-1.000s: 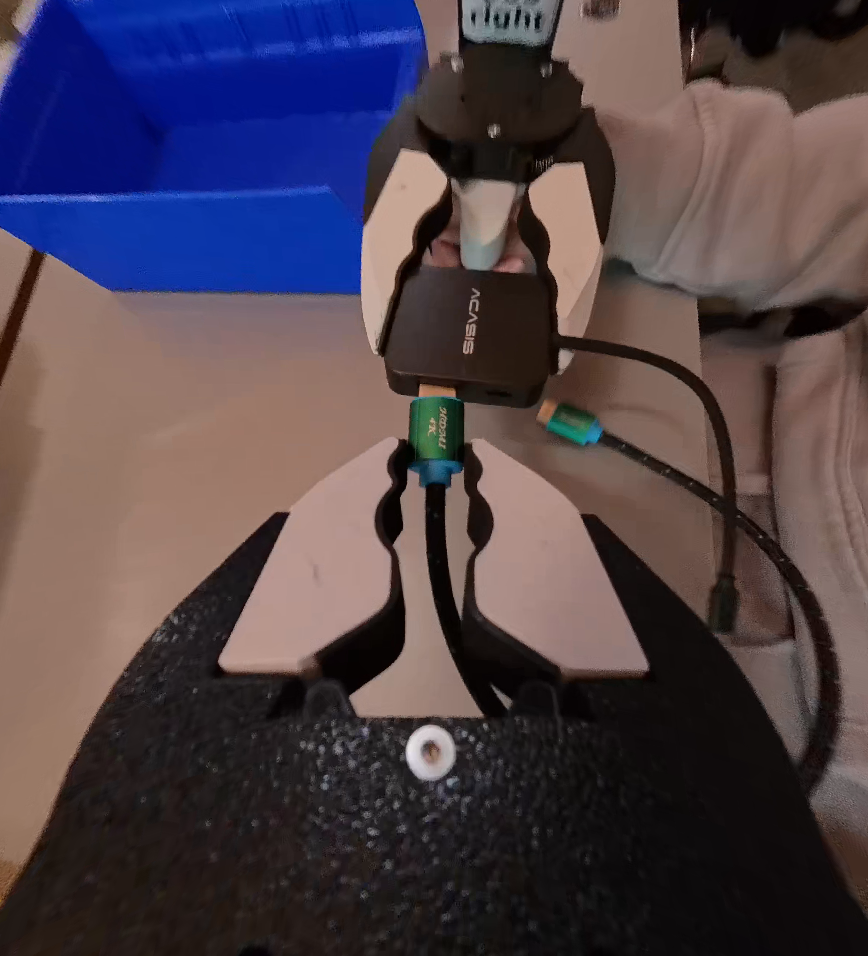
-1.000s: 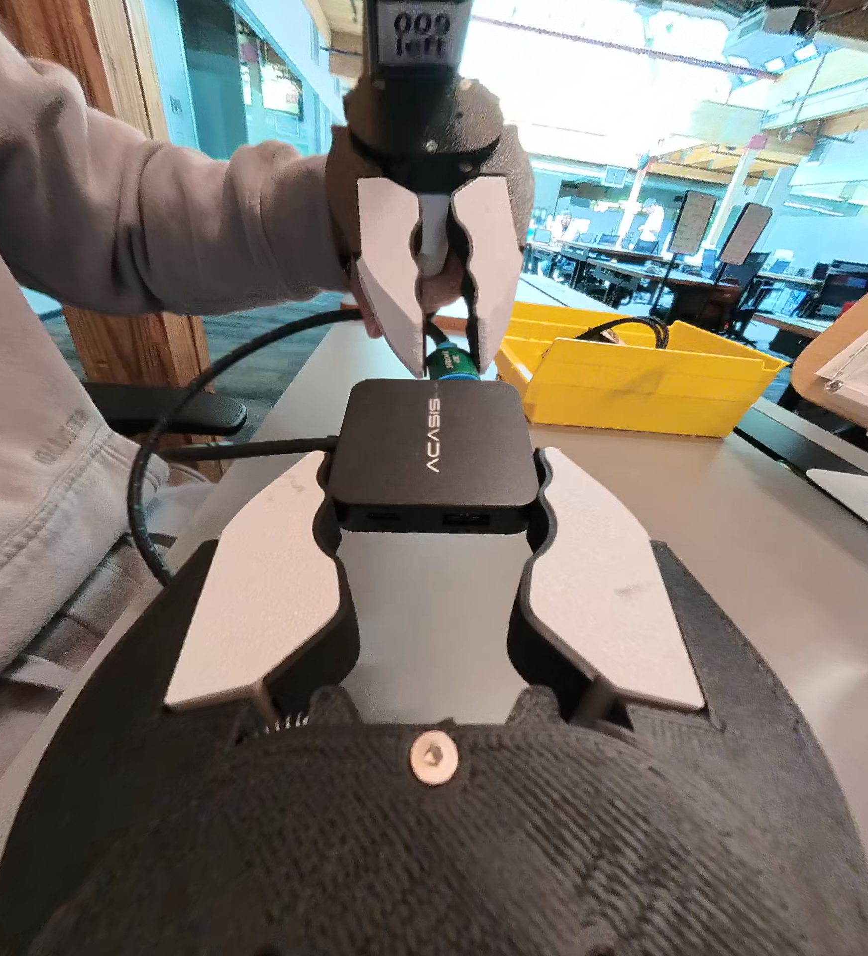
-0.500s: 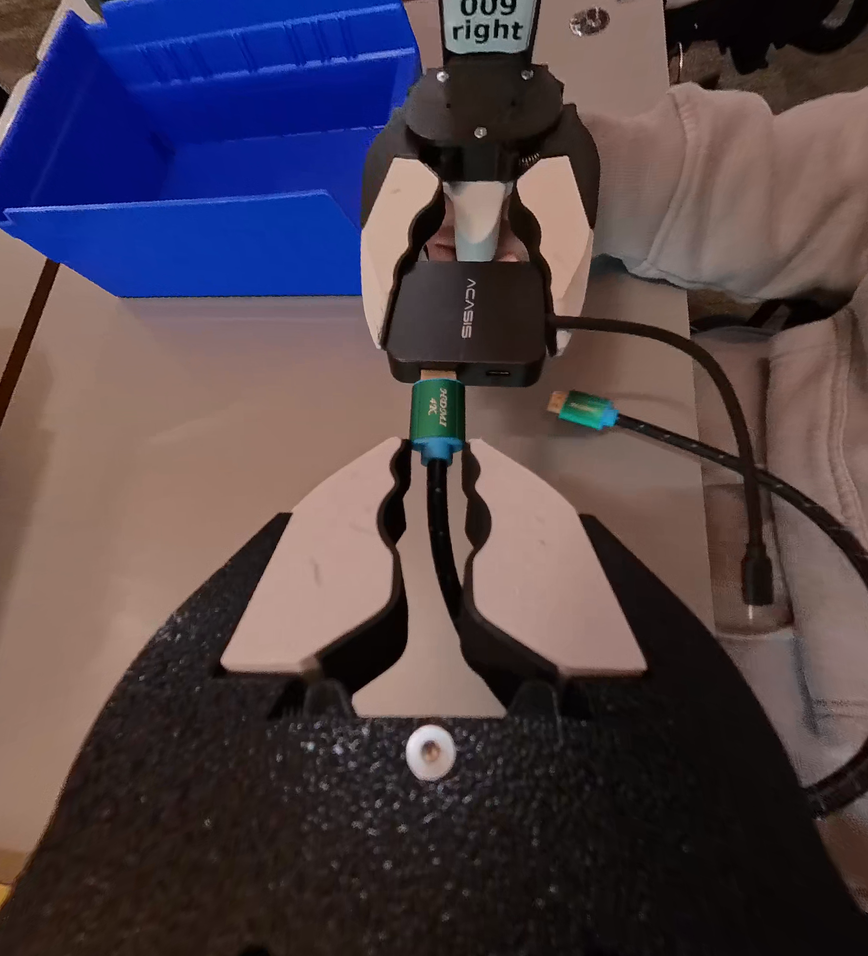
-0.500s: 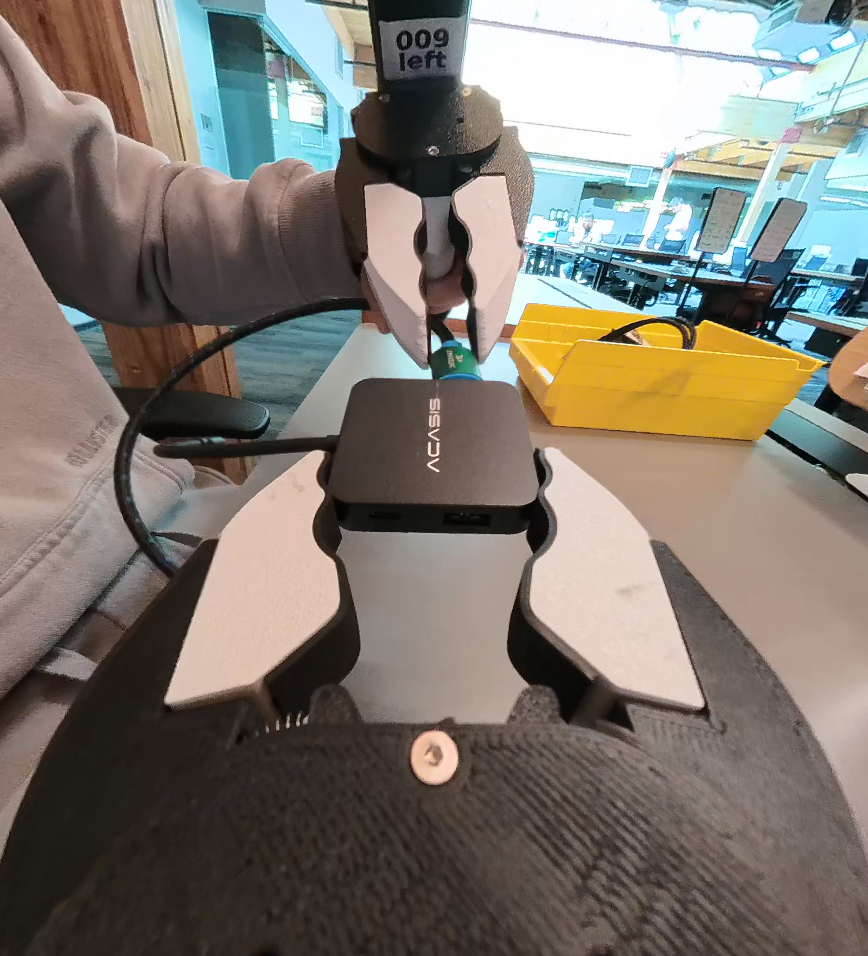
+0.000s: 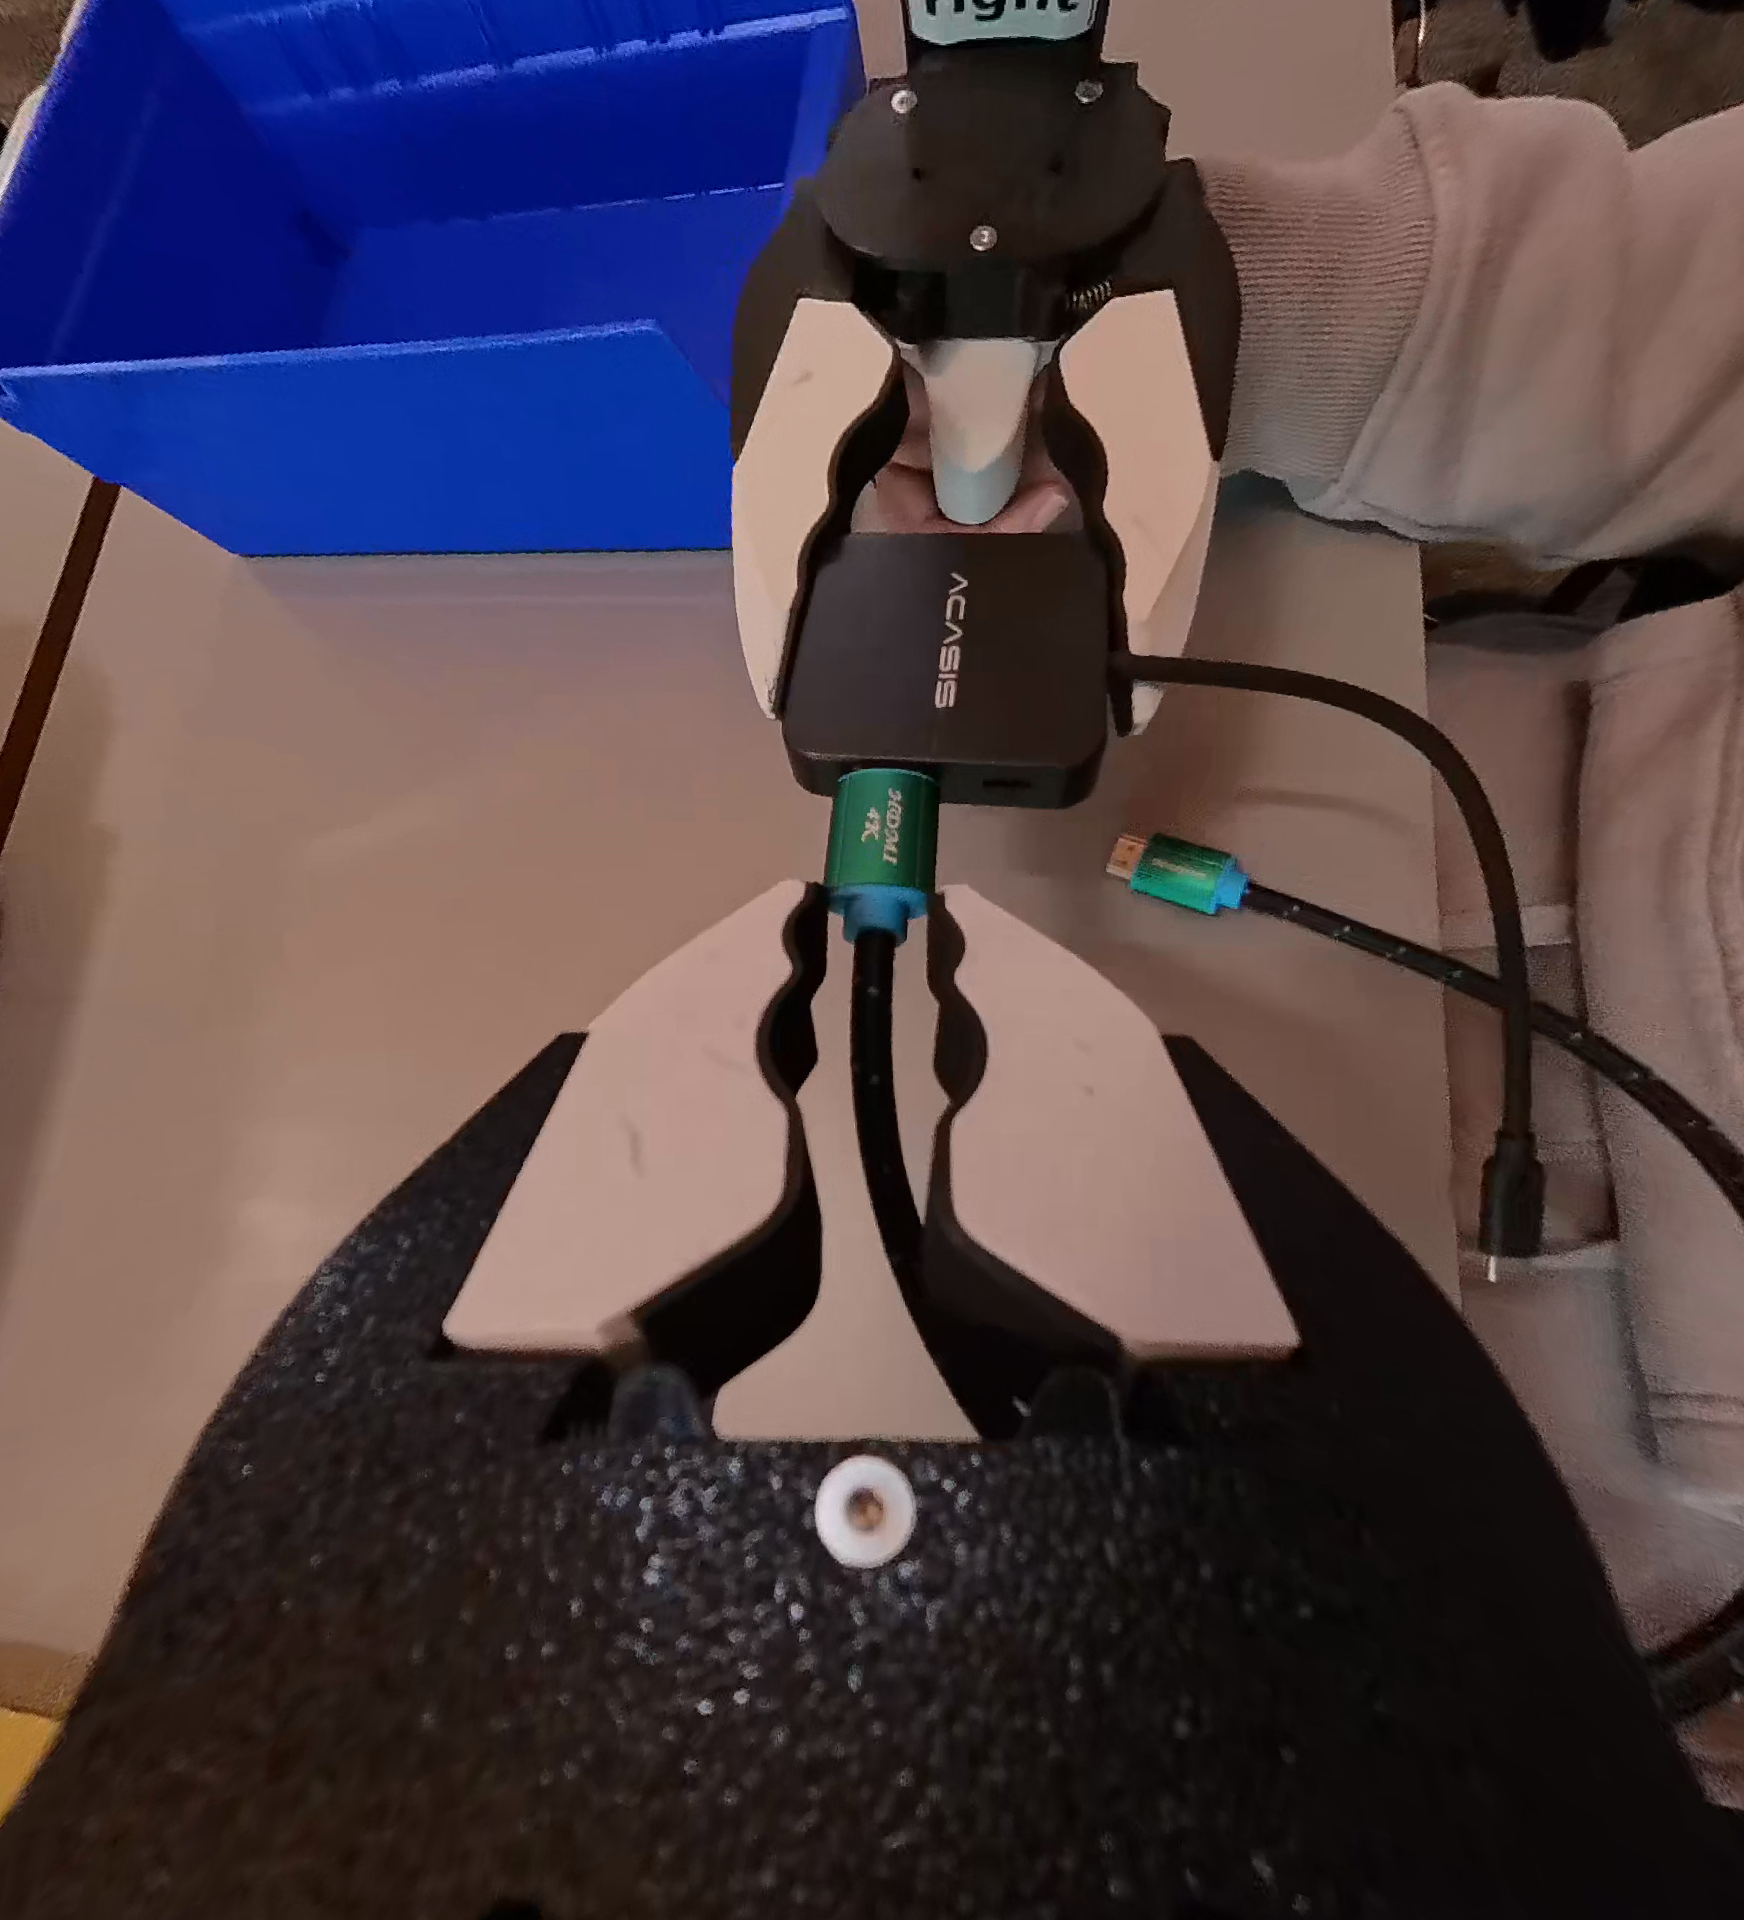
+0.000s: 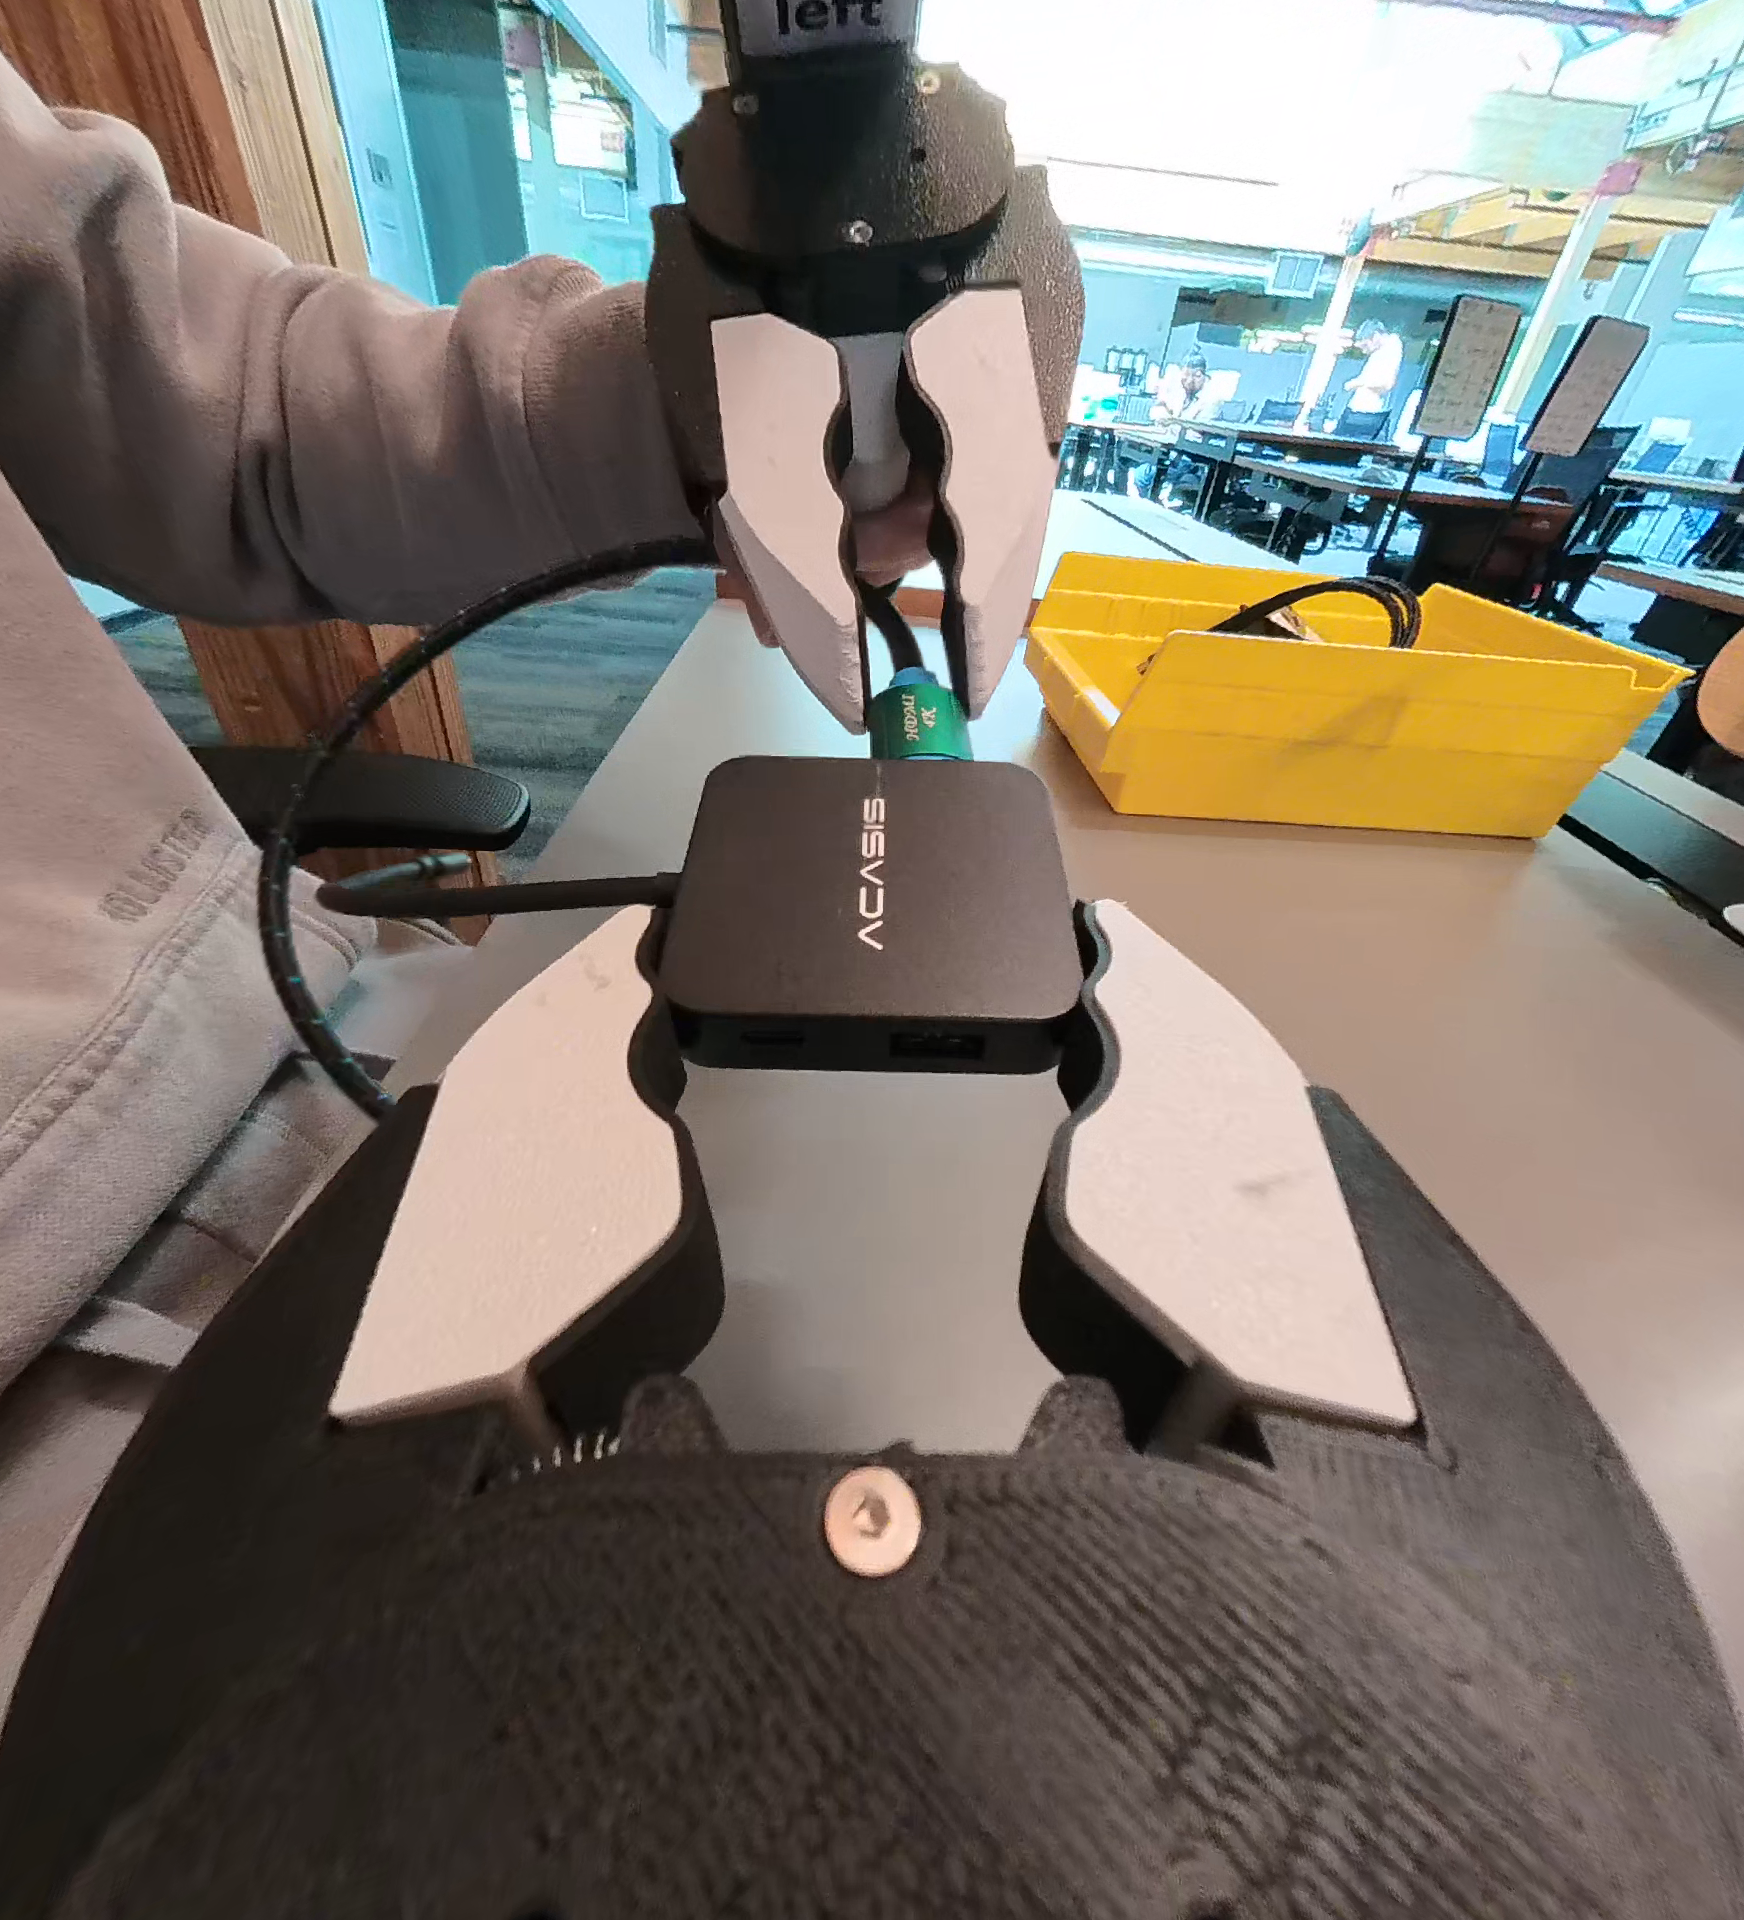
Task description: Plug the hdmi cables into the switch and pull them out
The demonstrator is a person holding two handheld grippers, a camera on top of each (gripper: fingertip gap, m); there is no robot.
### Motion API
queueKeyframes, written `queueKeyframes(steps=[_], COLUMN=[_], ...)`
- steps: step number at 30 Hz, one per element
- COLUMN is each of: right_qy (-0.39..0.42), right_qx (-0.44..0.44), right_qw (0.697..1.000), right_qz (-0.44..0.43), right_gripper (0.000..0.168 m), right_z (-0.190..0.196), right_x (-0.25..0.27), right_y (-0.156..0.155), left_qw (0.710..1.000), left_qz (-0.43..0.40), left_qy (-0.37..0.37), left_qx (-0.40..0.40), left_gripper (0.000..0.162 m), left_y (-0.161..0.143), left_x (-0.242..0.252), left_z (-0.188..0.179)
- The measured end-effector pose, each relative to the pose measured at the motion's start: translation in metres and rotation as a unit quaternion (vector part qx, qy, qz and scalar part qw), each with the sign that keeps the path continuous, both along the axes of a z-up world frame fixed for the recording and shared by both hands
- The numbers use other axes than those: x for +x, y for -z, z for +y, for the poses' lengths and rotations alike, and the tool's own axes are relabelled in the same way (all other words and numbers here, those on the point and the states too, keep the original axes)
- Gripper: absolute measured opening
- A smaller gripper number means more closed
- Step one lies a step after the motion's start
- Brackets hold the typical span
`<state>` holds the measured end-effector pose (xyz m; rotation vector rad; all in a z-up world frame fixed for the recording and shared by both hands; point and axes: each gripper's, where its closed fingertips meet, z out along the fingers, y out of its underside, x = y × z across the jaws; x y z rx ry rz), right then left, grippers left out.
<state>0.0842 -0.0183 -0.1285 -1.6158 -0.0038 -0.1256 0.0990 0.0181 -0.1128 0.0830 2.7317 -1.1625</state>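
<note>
My right gripper (image 6: 873, 966) is shut on the black square switch (image 6: 873, 894) and holds it just above the table; it also shows in the left wrist view (image 5: 946, 665). My left gripper (image 5: 878, 909) is shut on the blue collar of a green HDMI plug (image 5: 880, 836), which sits fully in the switch's near left port. The same plug shows in the right wrist view (image 6: 915, 719). A second green HDMI plug (image 5: 1180, 871) lies loose on the table to the right. The switch's own black cable (image 5: 1450, 831) hangs off the table edge.
A blue bin (image 5: 369, 270) stands at the far left of the table in the left wrist view. A yellow bin (image 6: 1346, 707) with cables stands beyond the switch in the right wrist view. A person's grey sleeve (image 5: 1533, 312) and body are close on the right.
The two grippers have come closer together. The gold tip of the green plug, visible earlier, has gone fully into the switch's port.
</note>
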Motion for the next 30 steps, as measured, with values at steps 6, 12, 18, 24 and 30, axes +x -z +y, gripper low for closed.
queueKeyframes(steps=[6,12,18,24,30], right_qy=[-0.019,-0.029,-0.025,-0.003,0.107], right_qx=[-0.019,-0.055,0.013,0.010,0.102], right_qw=[1.000,0.998,0.999,0.999,0.986], right_qz=[-0.010,-0.017,-0.015,-0.052,-0.079], right_gripper=[0.073,0.072,0.073,0.073,0.072], right_z=[0.006,0.013,0.009,0.005,-0.045], right_x=[-0.006,-0.013,-0.010,-0.007,0.011], right_y=[0.002,0.004,-0.011,-0.016,-0.077], left_qw=[1.000,0.996,0.999,0.999,0.934], left_qz=[0.009,-0.011,0.011,-0.009,-0.065], left_qy=[0.024,0.053,0.031,0.021,-0.074], left_qx=[0.002,0.065,-0.037,-0.050,-0.345], left_gripper=[0.018,0.017,0.018,0.018,0.041], left_y=[0.007,0.021,-0.005,-0.011,-0.127], left_x=[-0.006,-0.010,-0.011,-0.007,0.012], left_z=[0.008,0.018,0.010,0.008,0.033])
